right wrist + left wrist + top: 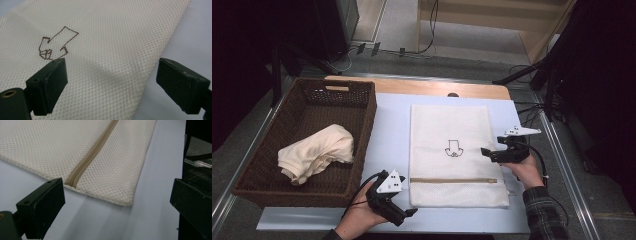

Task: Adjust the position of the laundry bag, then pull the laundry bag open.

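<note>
Partly, perhaps, mesh bag cropped.

Between the right gripper's matt black plastic jaws lies the bag, honeycomb mesh cloth, its woven tan zip ahead of the left gripper, on a smooth matt mat.

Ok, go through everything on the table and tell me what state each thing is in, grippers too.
Mesh laundry bag: lying flat on the table.
Zipper: closed.
Cream cloth: crumpled inside the basket.
Wicker basket: upright at the table's left.
Left gripper: open, at the bag's zipper-end corner.
Right gripper: open, over the bag's edge.
</note>
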